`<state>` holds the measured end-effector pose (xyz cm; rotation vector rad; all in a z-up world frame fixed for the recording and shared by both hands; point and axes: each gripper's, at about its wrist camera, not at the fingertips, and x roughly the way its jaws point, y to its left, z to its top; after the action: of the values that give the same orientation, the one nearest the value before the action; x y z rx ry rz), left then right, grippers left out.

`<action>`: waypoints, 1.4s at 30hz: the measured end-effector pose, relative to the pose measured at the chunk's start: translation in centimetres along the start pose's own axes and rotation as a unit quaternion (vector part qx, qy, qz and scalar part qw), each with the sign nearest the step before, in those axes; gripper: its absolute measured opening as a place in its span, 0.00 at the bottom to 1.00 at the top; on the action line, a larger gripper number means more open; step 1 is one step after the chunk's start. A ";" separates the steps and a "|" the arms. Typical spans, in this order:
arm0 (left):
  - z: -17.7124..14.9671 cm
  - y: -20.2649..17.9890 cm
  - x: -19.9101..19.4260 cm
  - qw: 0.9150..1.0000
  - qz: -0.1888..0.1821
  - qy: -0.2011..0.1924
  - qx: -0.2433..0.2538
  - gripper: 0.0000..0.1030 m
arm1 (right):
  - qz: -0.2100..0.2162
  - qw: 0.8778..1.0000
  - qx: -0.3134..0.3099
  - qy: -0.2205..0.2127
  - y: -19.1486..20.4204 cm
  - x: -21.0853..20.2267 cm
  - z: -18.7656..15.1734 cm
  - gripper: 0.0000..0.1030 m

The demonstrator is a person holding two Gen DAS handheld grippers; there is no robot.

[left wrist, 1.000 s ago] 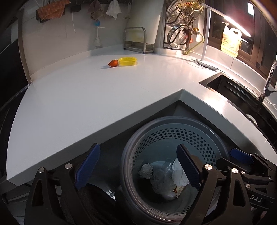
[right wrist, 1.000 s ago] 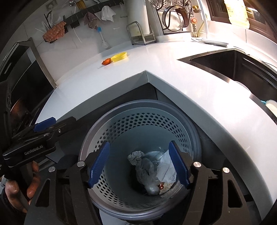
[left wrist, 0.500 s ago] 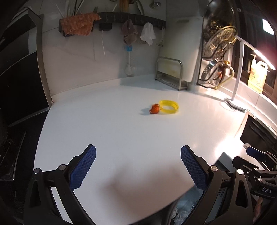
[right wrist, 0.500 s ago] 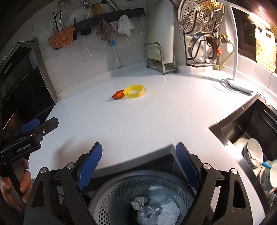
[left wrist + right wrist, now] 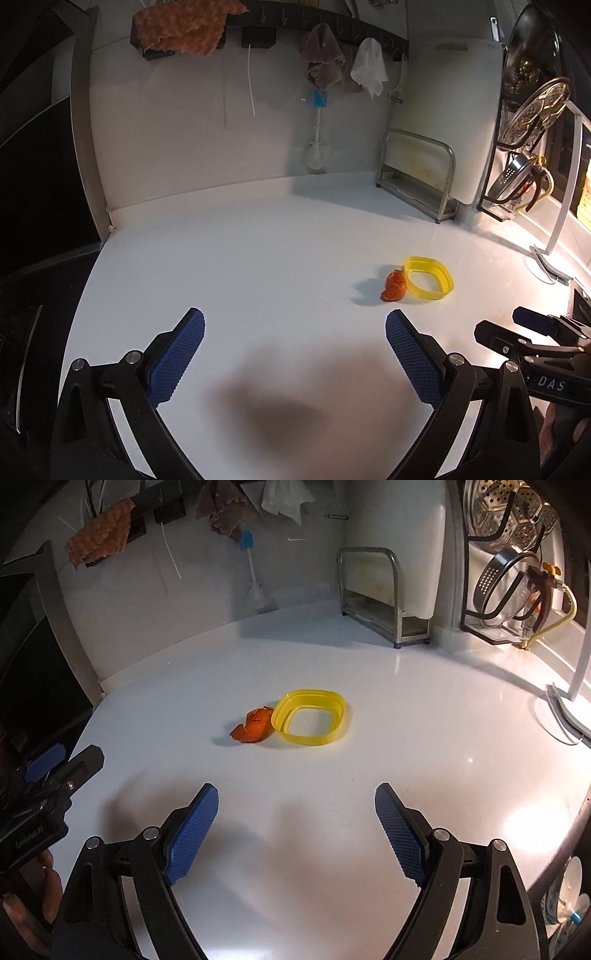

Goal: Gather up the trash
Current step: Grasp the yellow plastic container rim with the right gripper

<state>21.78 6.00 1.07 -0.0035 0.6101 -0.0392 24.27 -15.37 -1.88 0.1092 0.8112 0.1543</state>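
Observation:
An orange scrap of peel (image 5: 252, 730) lies on the white counter (image 5: 332, 657), touching the left side of a yellow plastic ring-shaped container (image 5: 312, 722). Both also show in the left wrist view, the peel (image 5: 394, 285) and the yellow container (image 5: 428, 278), ahead and to the right. My right gripper (image 5: 296, 832) is open and empty, above the counter short of the two items. My left gripper (image 5: 294, 356) is open and empty, to the left of the right one. The bin is out of view.
A metal rack (image 5: 373, 594) with a white cutting board stands at the back wall. Cloths and a brush (image 5: 317, 122) hang on the wall. A wire rack with strainers (image 5: 513, 576) is at the right. A sink with dishes (image 5: 569, 904) lies at the right edge.
Both grippers have risen from over the grey bin and moved forward over the counter. The bin has dropped out of view. The peel and yellow container are now closer.

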 end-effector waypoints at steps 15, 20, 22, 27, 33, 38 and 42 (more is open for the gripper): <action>-0.4 0.8 2.1 1.000 -0.013 0.010 -0.017 0.94 | -0.019 0.998 0.028 0.050 -0.4 8.6 4.1 0.81; -0.5 0.6 2.2 0.999 -0.025 0.015 -0.018 0.94 | -0.020 0.997 0.040 0.059 -0.8 9.7 4.6 0.81; -0.5 0.7 2.1 0.999 -0.026 0.013 -0.020 0.94 | -0.026 0.997 0.037 0.065 -0.7 10.2 4.8 0.81; -0.5 0.8 2.1 0.999 -0.027 0.012 -0.024 0.94 | -0.037 0.997 0.033 0.065 -0.4 10.7 5.3 0.81; -0.6 0.6 2.1 0.999 -0.025 0.009 -0.019 0.94 | -0.054 0.996 0.020 0.062 -0.2 11.2 5.5 0.80; -0.5 0.4 2.2 1.000 -0.021 0.010 -0.015 0.94 | -0.044 0.997 0.014 0.060 -0.4 10.4 5.1 0.66; -0.4 -0.3 2.3 1.000 -0.021 0.016 -0.008 0.94 | -0.034 0.998 0.026 0.053 -1.4 9.3 4.6 0.66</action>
<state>23.45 5.65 -0.56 -0.0317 0.6418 -0.0753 34.02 -15.24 -5.58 0.1228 0.9244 0.0755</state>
